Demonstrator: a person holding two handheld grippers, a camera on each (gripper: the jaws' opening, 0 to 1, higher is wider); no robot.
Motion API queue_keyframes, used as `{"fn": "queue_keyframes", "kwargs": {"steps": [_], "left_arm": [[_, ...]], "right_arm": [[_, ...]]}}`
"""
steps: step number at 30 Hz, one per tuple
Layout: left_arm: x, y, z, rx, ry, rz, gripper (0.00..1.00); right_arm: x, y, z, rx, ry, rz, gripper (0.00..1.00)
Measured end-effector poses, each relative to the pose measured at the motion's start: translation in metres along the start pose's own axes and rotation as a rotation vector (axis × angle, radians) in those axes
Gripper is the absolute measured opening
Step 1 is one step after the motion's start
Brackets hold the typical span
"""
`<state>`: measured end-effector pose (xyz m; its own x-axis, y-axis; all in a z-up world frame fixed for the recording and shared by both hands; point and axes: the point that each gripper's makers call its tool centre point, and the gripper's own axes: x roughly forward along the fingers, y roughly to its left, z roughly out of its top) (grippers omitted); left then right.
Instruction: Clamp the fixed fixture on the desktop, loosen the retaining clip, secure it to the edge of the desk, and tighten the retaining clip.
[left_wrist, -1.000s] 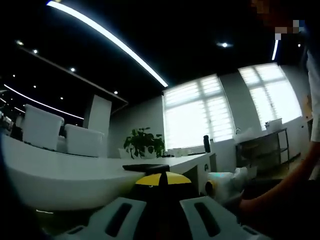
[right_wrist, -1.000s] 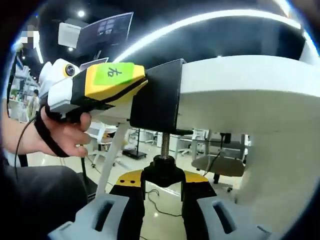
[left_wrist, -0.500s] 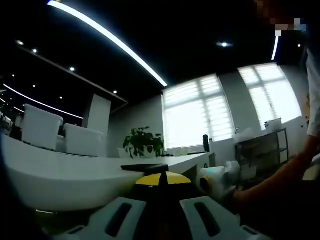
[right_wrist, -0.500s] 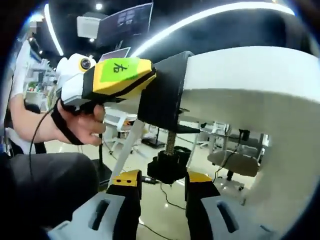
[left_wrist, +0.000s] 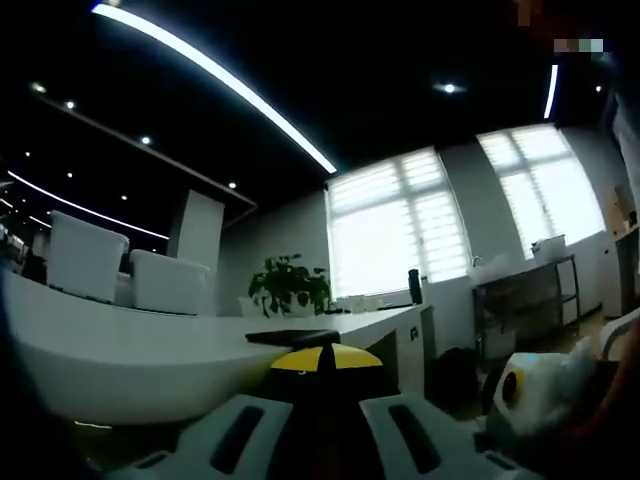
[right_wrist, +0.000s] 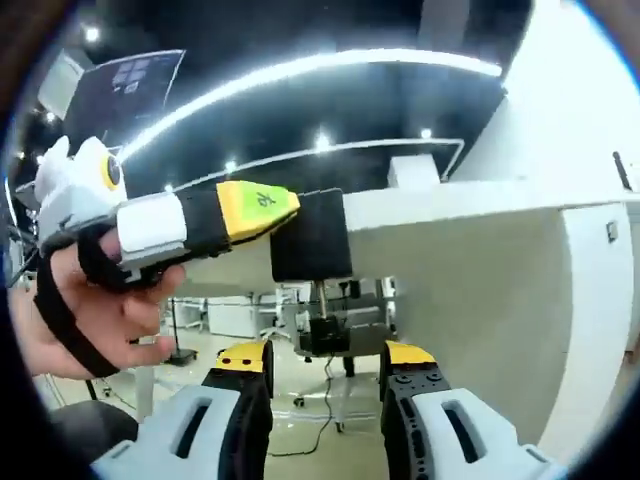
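A black clamp fixture (right_wrist: 312, 235) sits on the edge of the white desk (right_wrist: 470, 205), its threaded screw (right_wrist: 320, 297) and black knob (right_wrist: 326, 335) hanging below. In the right gripper view, a hand holds my left gripper (right_wrist: 268, 205) from the left, shut on the fixture's body. My right gripper (right_wrist: 326, 358) is open and stands back from the knob without touching it. In the left gripper view, my left gripper (left_wrist: 322, 356) has its yellow tips closed on the fixture's black top plate (left_wrist: 292, 337). The right gripper (left_wrist: 532, 392) shows at the lower right.
The white desk top (left_wrist: 120, 345) runs off to the left with white chairs (left_wrist: 85, 255) and a plant (left_wrist: 288, 285) behind it. Under the desk are a white leg panel (right_wrist: 590, 330), floor cables and distant office chairs. A shelf rack (left_wrist: 525, 295) stands by the windows.
My right gripper has opened off the knob and drawn back, so the fixture looks smaller and farther. In the left gripper view it has dropped to the lower right. The left gripper holds still.
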<state>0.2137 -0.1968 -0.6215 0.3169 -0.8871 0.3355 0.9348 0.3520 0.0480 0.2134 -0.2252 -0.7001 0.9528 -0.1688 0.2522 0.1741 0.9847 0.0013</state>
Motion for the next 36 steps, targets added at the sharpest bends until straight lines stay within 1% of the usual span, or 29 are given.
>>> {"fn": "queue_keyframes", "kwargs": {"steps": [3,5,7,10,12,14,15,18,20,21,22,23,24,26,27,28,29,30,33,36], "left_arm": [[0.000,0.000,0.000,0.001,-0.001,0.000,0.03],[0.001,0.001,0.000,0.002,0.000,-0.001,0.03],[0.001,0.001,0.000,0.002,-0.001,-0.001,0.03],[0.001,0.001,0.000,-0.001,-0.003,-0.003,0.03],[0.001,0.002,0.000,-0.004,-0.004,-0.003,0.03],[0.001,0.002,0.000,-0.004,-0.005,-0.004,0.03],[0.002,0.002,0.000,-0.006,-0.006,-0.004,0.03],[0.001,0.001,0.000,-0.006,-0.007,-0.005,0.03],[0.001,0.001,0.000,-0.009,-0.007,-0.006,0.03],[0.001,0.001,0.000,-0.009,-0.008,-0.006,0.03],[0.001,0.001,0.000,-0.010,-0.008,-0.006,0.03],[0.001,0.001,0.000,-0.011,-0.008,-0.006,0.03],[0.001,0.001,0.000,-0.011,-0.008,-0.006,0.03],[0.001,0.001,0.000,-0.012,-0.009,-0.006,0.03],[0.001,0.001,0.000,-0.015,-0.010,-0.007,0.03],[0.001,0.001,0.000,-0.016,-0.011,-0.008,0.03],[0.001,0.001,-0.001,-0.018,-0.012,-0.009,0.03],[0.001,0.001,-0.001,-0.020,-0.011,-0.011,0.03],[0.002,0.000,-0.003,-0.024,-0.008,-0.010,0.03],[0.002,0.000,-0.003,-0.026,-0.007,-0.009,0.03]], "right_arm": [[0.012,0.001,-0.005,0.007,0.023,-0.011,0.41],[0.020,-0.005,-0.016,0.011,0.067,-0.038,0.40],[0.027,-0.008,-0.021,0.033,0.075,-0.043,0.40],[0.036,-0.008,-0.021,0.033,0.065,-0.050,0.37],[0.040,-0.006,-0.020,0.041,0.065,-0.046,0.33],[0.041,-0.003,-0.016,0.030,0.070,-0.026,0.25],[0.043,-0.002,-0.016,0.005,0.072,-0.016,0.25],[0.050,-0.001,-0.019,-0.024,0.080,0.021,0.25],[0.049,0.006,-0.020,-0.035,0.076,0.089,0.25],[0.050,0.007,-0.021,-0.021,0.070,0.147,0.25],[0.051,0.007,-0.021,-0.012,0.067,0.179,0.25],[0.049,0.009,-0.020,-0.010,0.061,0.245,0.25],[0.049,0.010,-0.020,-0.005,0.060,0.292,0.25],[0.049,0.012,-0.020,-0.030,0.057,0.373,0.25],[0.049,0.015,-0.020,-0.023,0.057,0.408,0.25],[0.050,0.017,-0.021,0.002,0.063,0.453,0.25],[0.052,0.018,-0.021,0.002,0.067,0.494,0.25],[0.053,0.021,-0.022,0.023,0.077,0.563,0.25],[0.053,0.025,-0.024,0.062,0.093,0.700,0.26],[0.052,0.026,-0.026,0.085,0.109,0.791,0.26]]}}
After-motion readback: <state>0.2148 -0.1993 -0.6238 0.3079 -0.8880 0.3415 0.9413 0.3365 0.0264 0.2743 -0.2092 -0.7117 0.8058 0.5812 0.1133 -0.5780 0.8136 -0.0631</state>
